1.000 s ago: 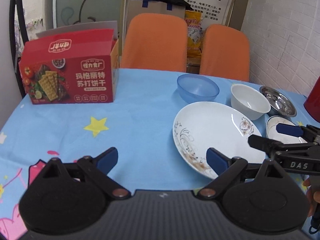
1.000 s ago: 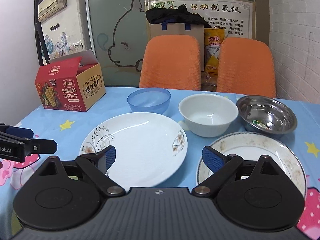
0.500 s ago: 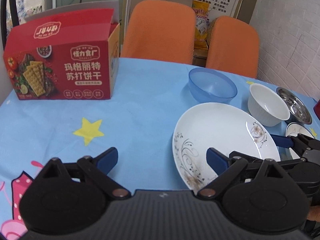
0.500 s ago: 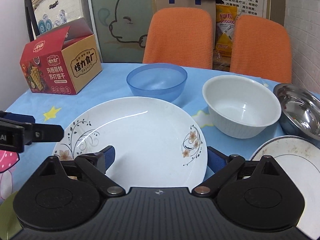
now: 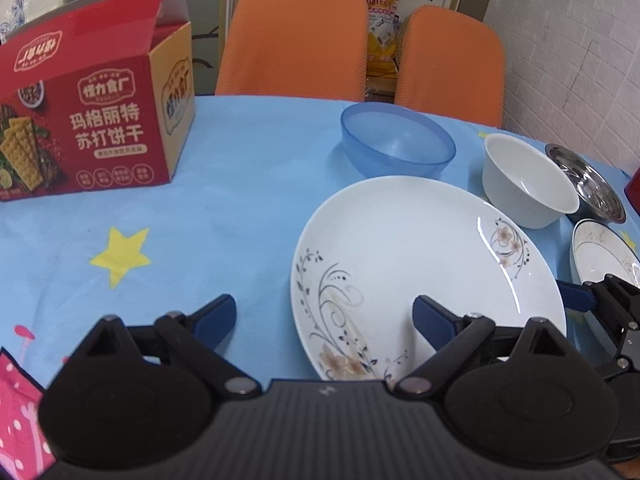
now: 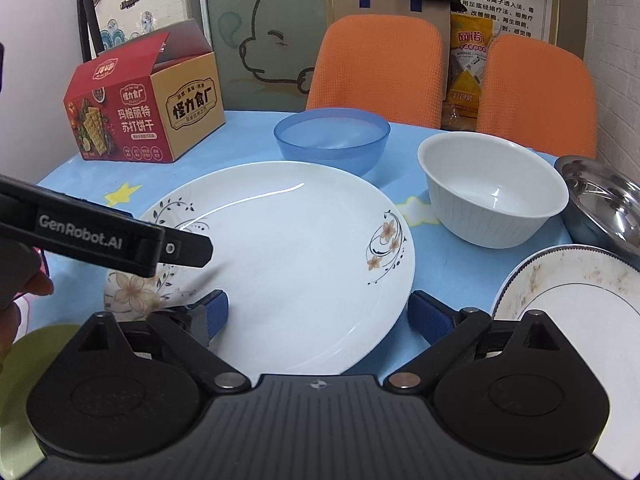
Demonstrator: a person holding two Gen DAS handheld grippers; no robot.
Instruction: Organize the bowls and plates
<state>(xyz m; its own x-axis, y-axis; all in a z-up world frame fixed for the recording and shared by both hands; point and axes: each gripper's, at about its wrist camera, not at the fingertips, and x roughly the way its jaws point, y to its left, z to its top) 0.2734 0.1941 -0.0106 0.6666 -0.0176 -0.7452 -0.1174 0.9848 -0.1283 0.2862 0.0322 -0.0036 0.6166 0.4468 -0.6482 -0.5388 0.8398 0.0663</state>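
A large white floral plate lies on the blue tablecloth. Behind it stand a blue plastic bowl, a white bowl and a steel bowl. A smaller soiled plate lies to the right. My left gripper is open, its right finger over the large plate's near left rim. My right gripper is open and straddles the large plate's near right part; its left finger is above the plate.
A red cracker box stands open at the back left. Two orange chairs are behind the table. A red object sits at the far right edge. A green thing shows at the lower left.
Both grippers have moved forward and lower toward the large plate; their fingers now reach over its near rim from the left and right sides. The dishes have not moved.
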